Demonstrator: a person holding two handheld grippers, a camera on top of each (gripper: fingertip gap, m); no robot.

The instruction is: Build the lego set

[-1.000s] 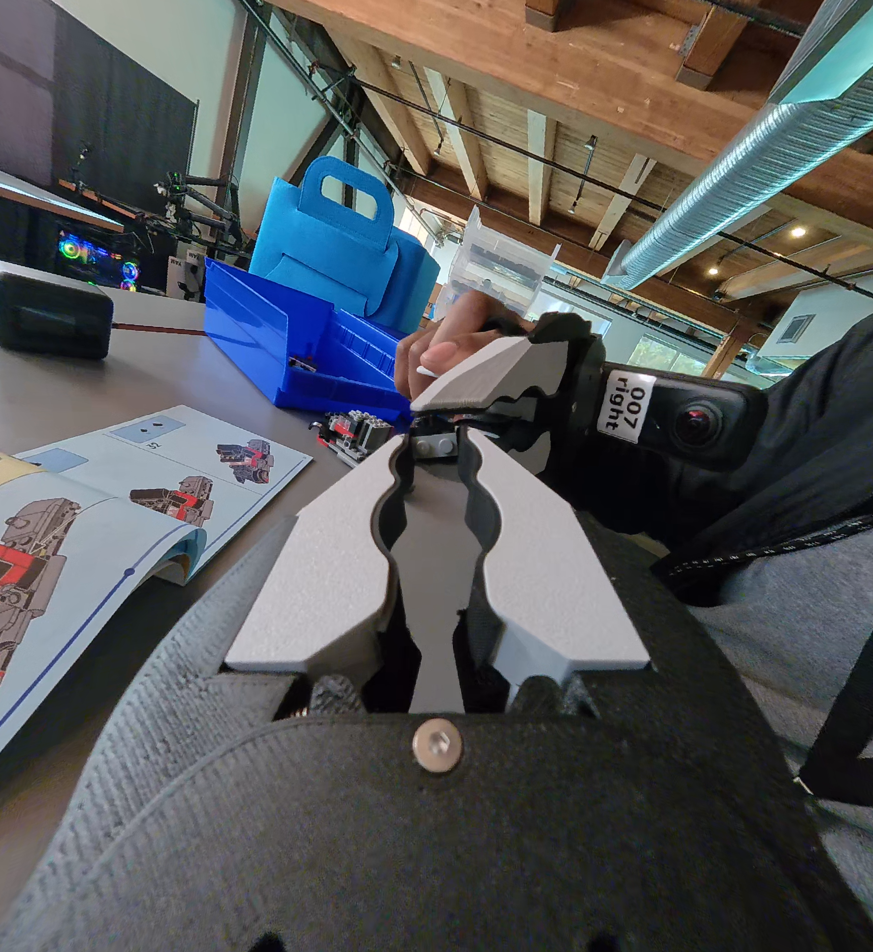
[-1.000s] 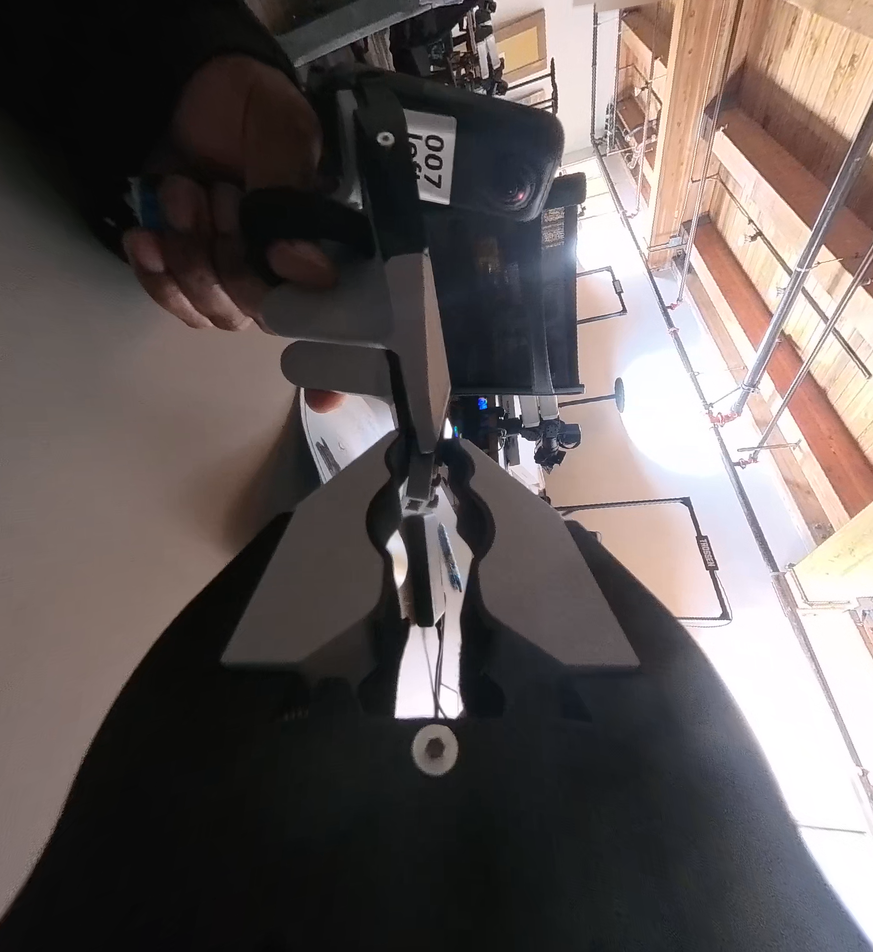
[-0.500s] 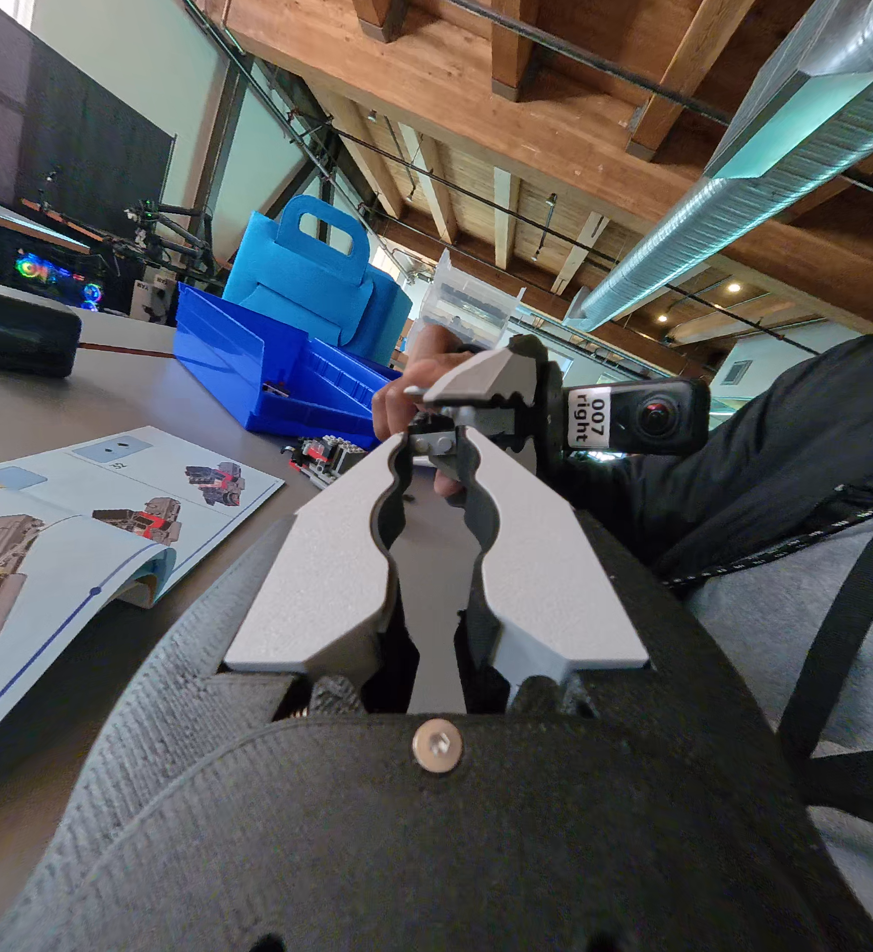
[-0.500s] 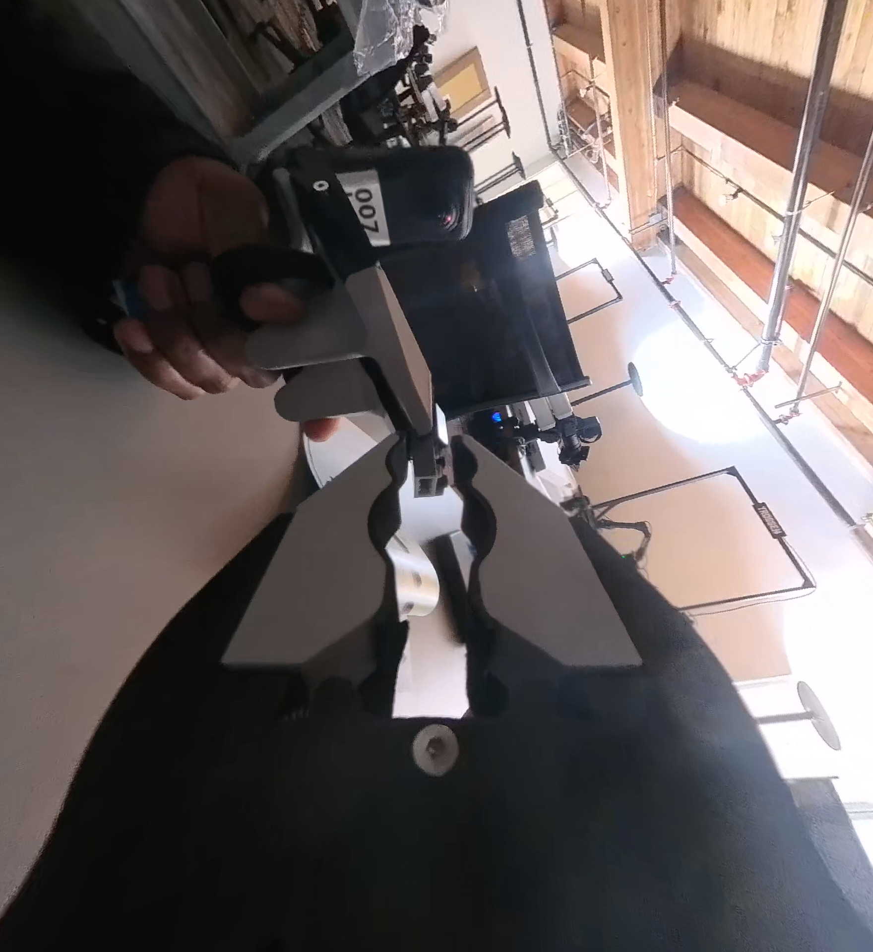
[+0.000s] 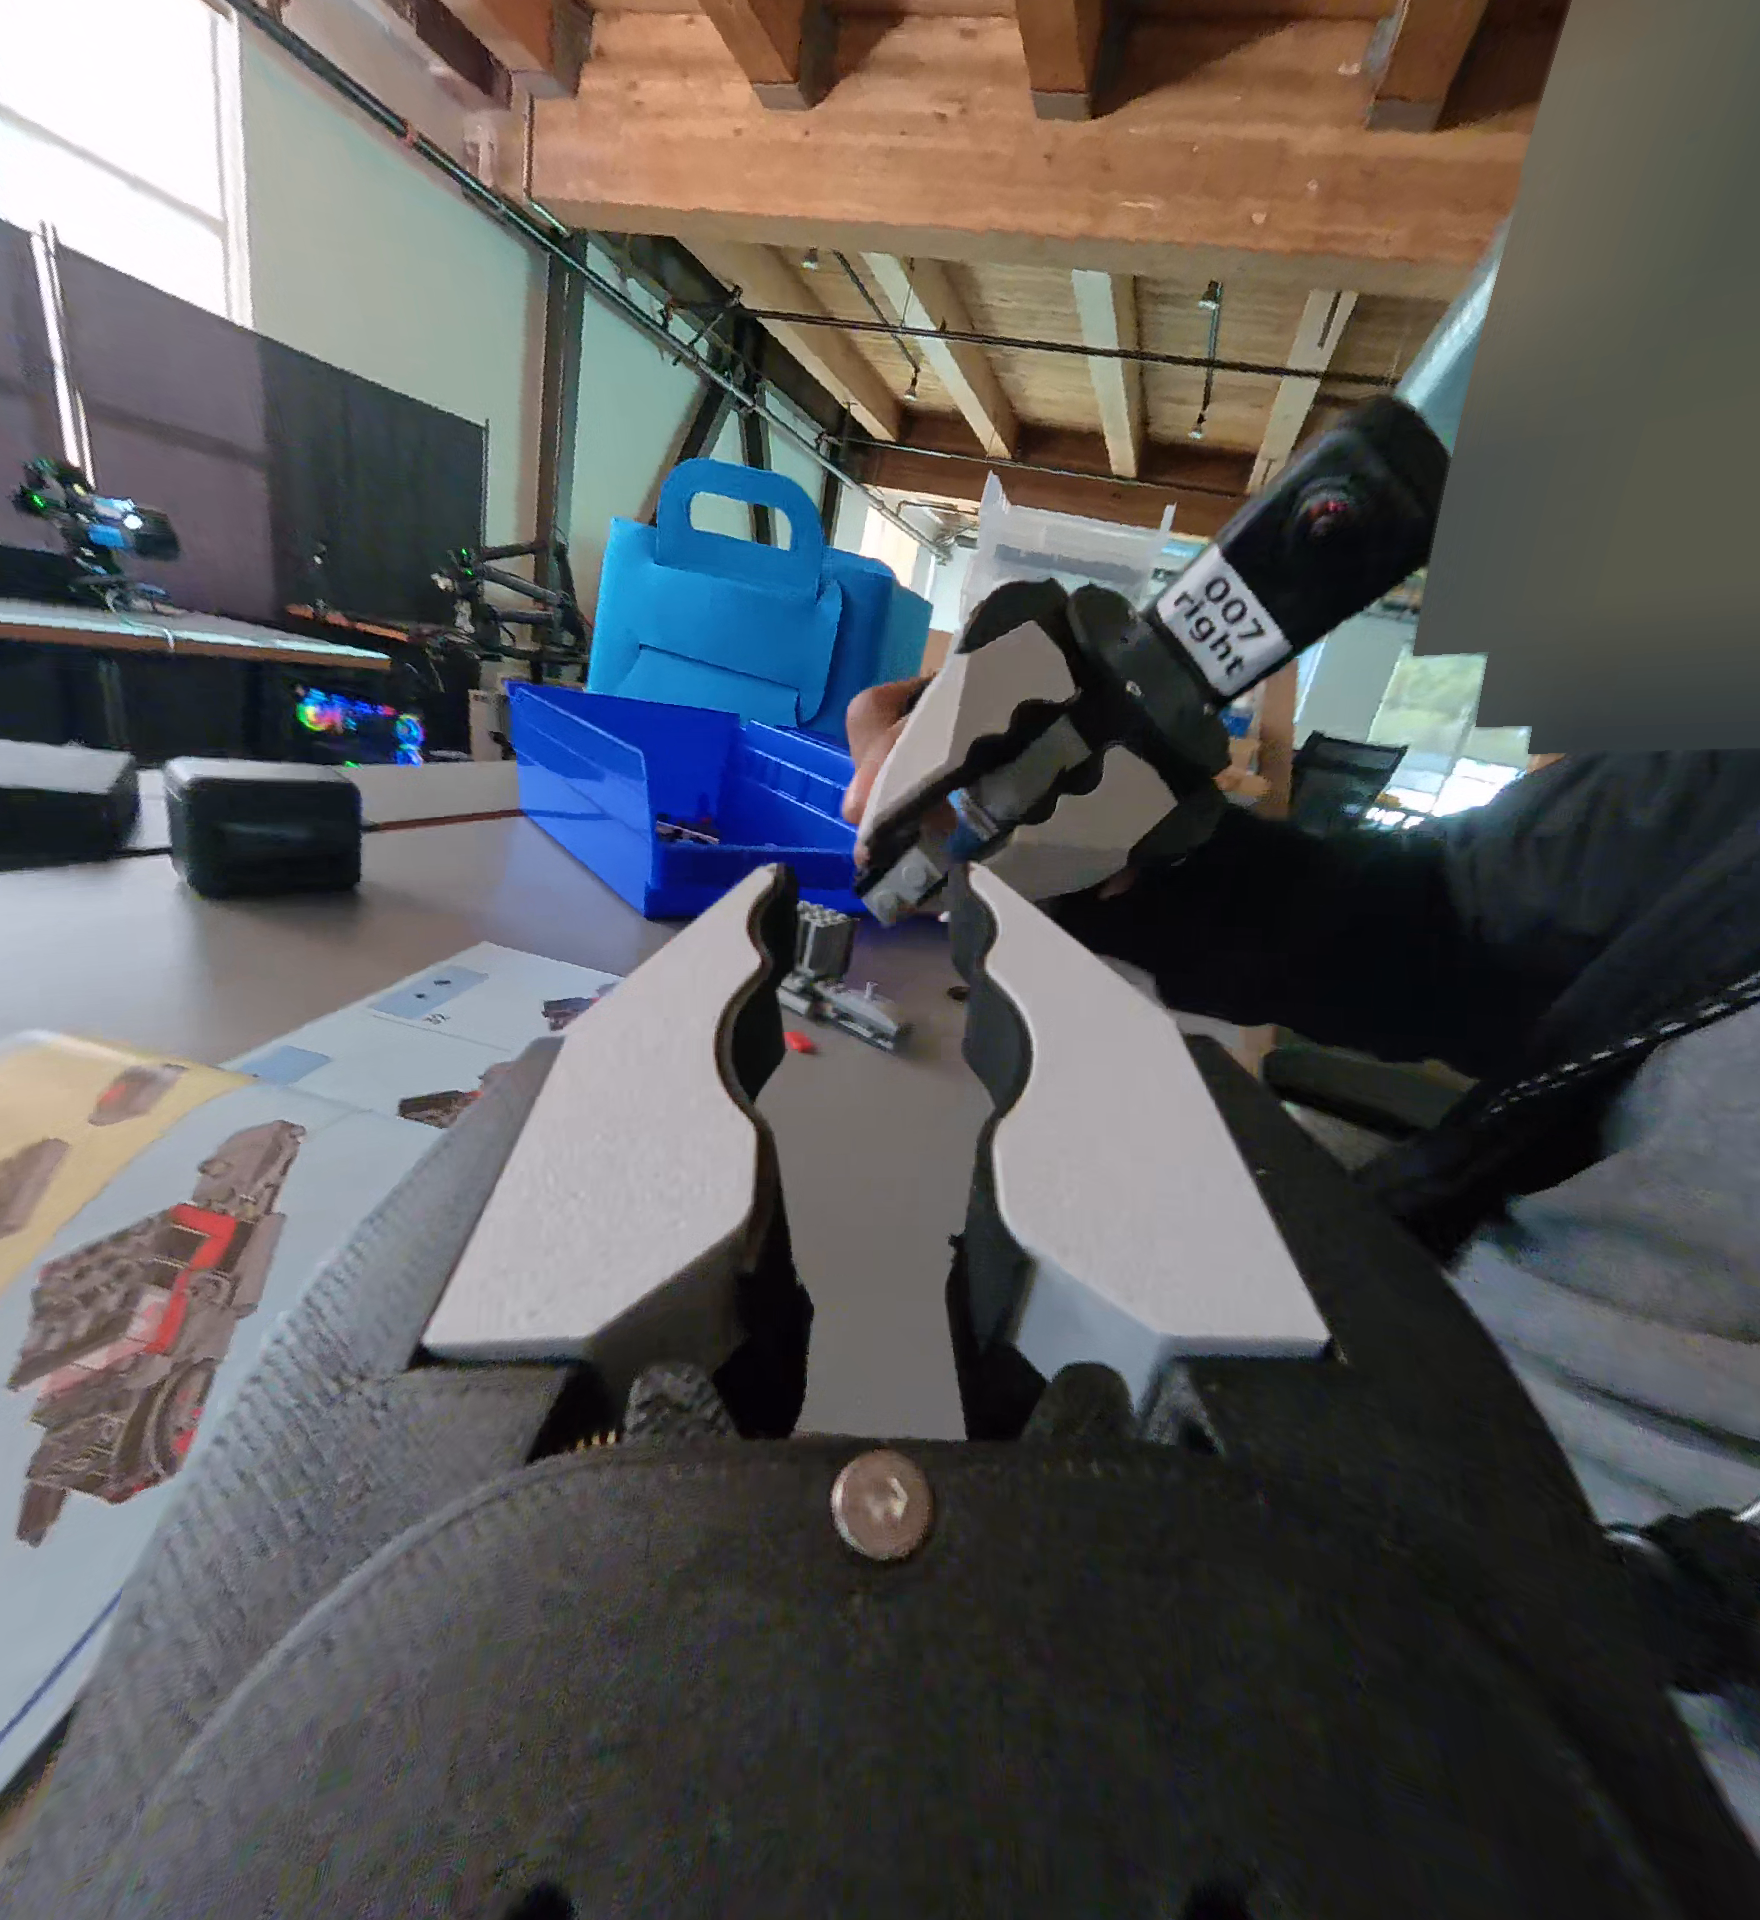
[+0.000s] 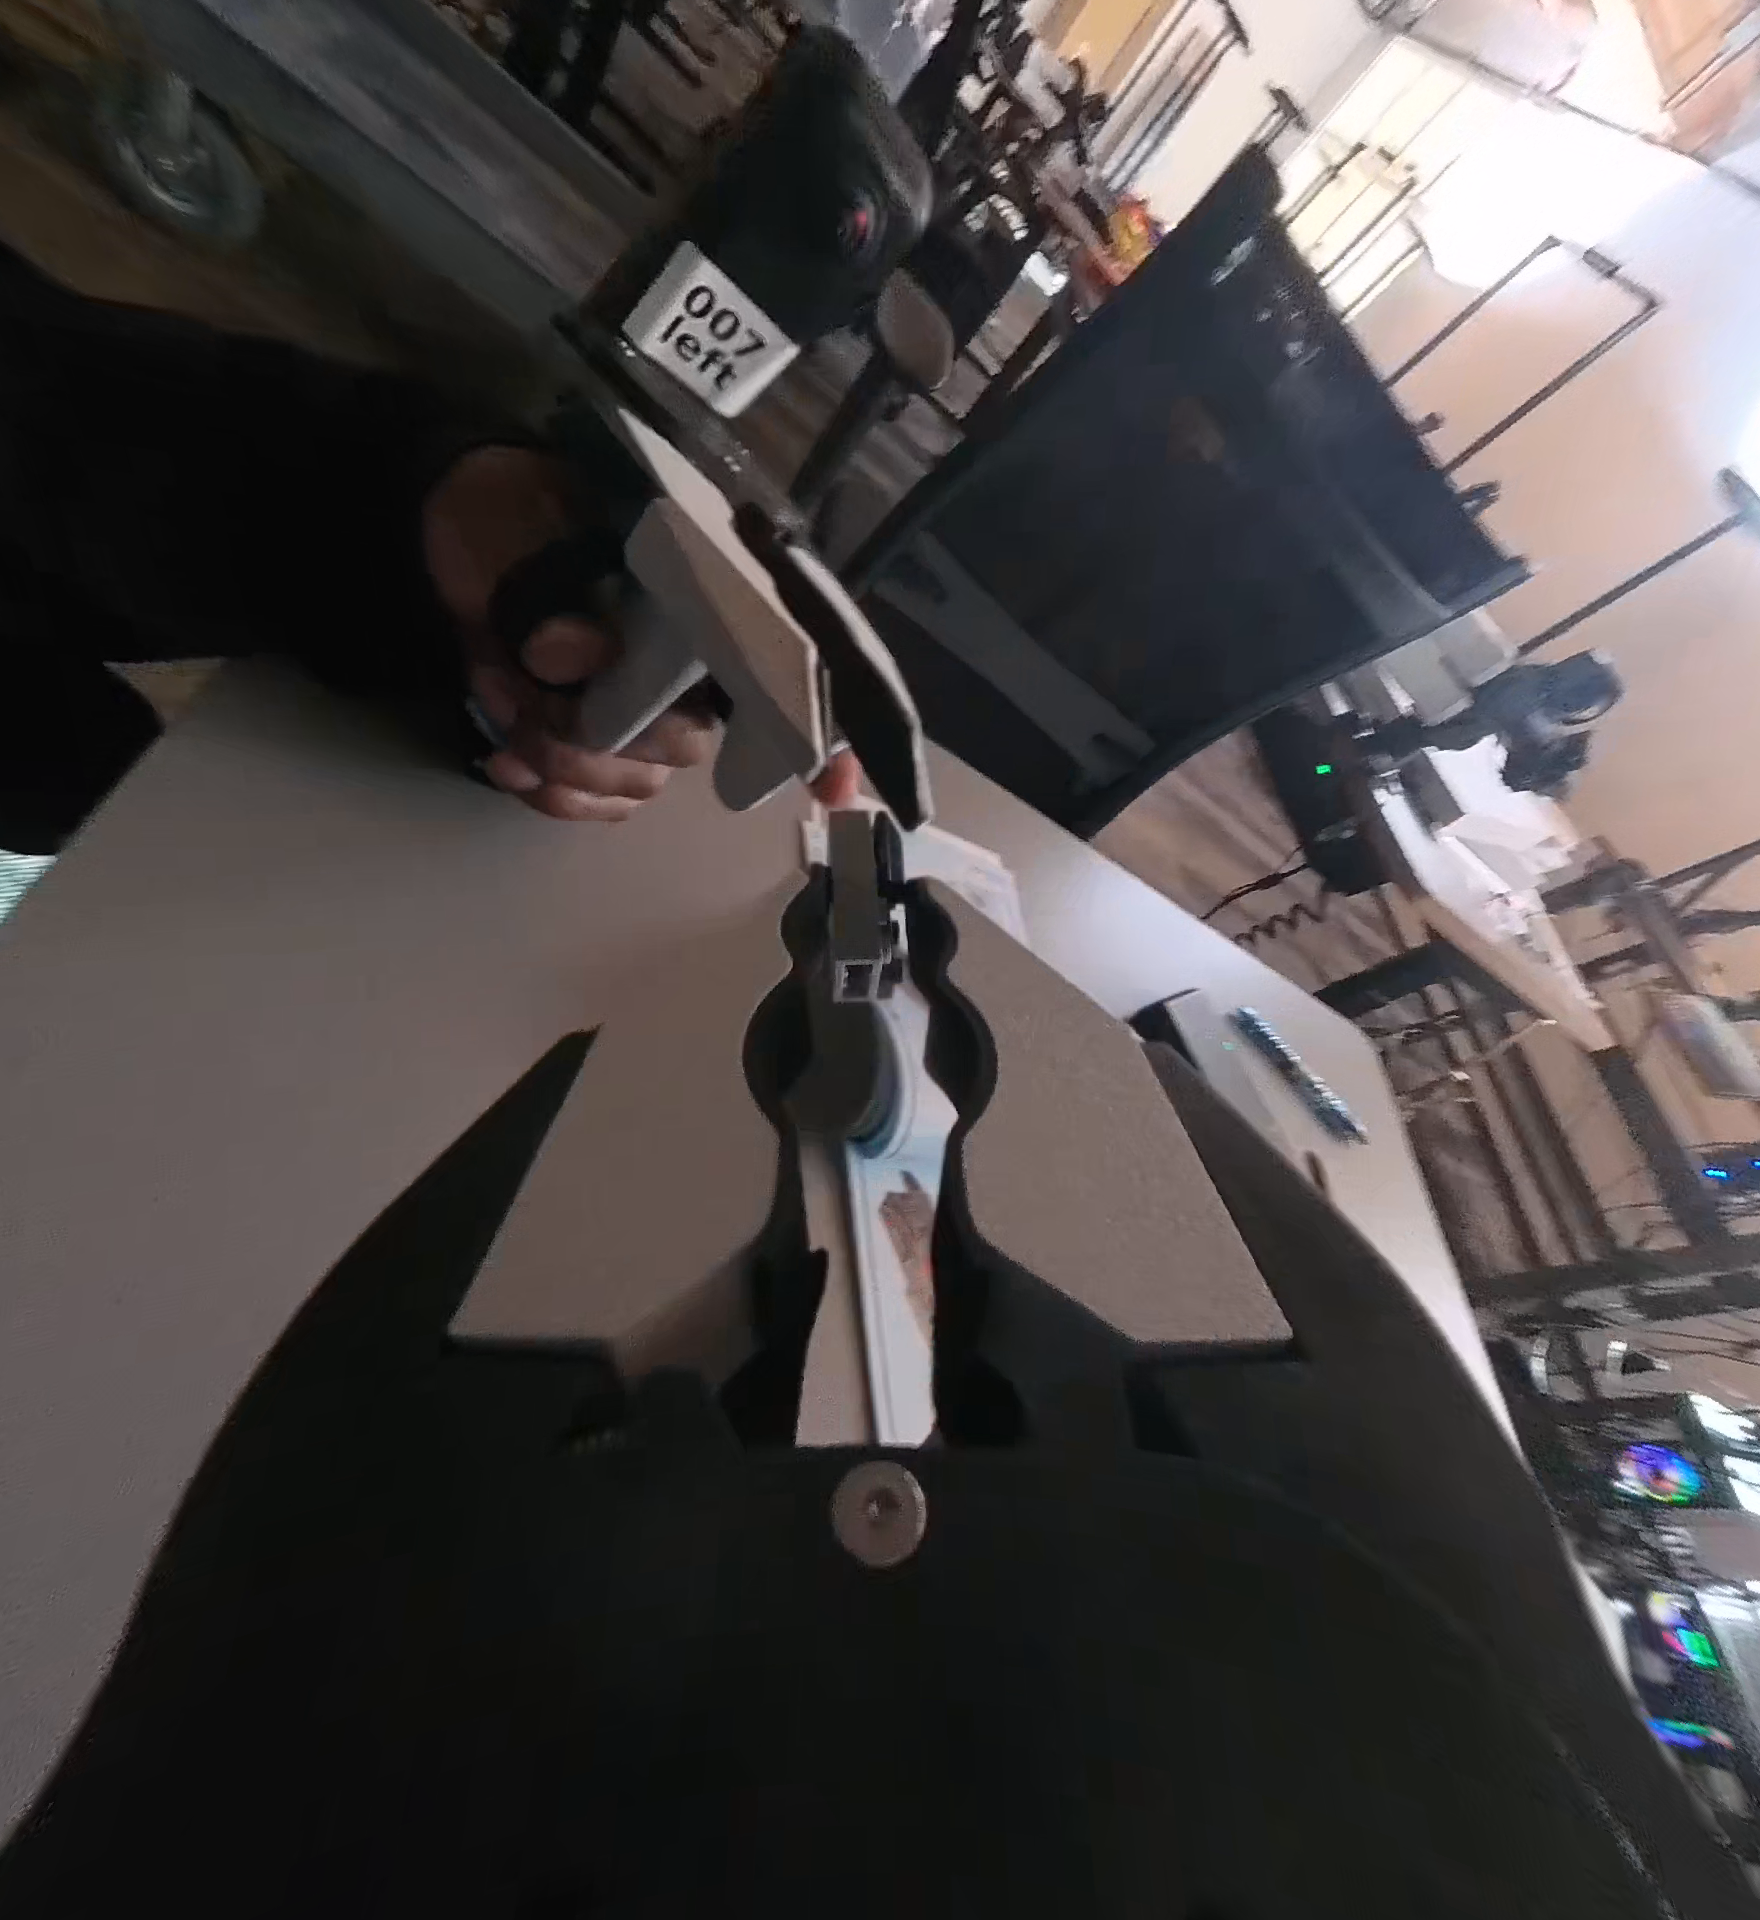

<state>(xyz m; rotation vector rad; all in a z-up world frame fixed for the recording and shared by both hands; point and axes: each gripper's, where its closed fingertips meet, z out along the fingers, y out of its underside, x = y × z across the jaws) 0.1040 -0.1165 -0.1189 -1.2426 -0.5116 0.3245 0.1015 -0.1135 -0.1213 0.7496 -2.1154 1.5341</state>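
left gripper (image 5: 871, 904) let go, now open, empty | right gripper (image 6: 860, 925) clamps grey lego piece (image 6: 855, 935)

A small grey lego assembly (image 5: 920, 871) — studded plate with a blue-tipped cylinder — sits clamped in the right claw (image 5: 907, 883). A partial grey build (image 5: 834, 982) lies on the desk (image 5: 232, 935) — a tiny red piece (image 5: 799, 1040) beside it.

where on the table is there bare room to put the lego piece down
Bare table lies between the black boxes, the booklet and the blue bin. Another bare stretch shows in the right wrist view, beside the person's sleeve. Crowded: just past the left gripper, where the partial build and loose bits lie.
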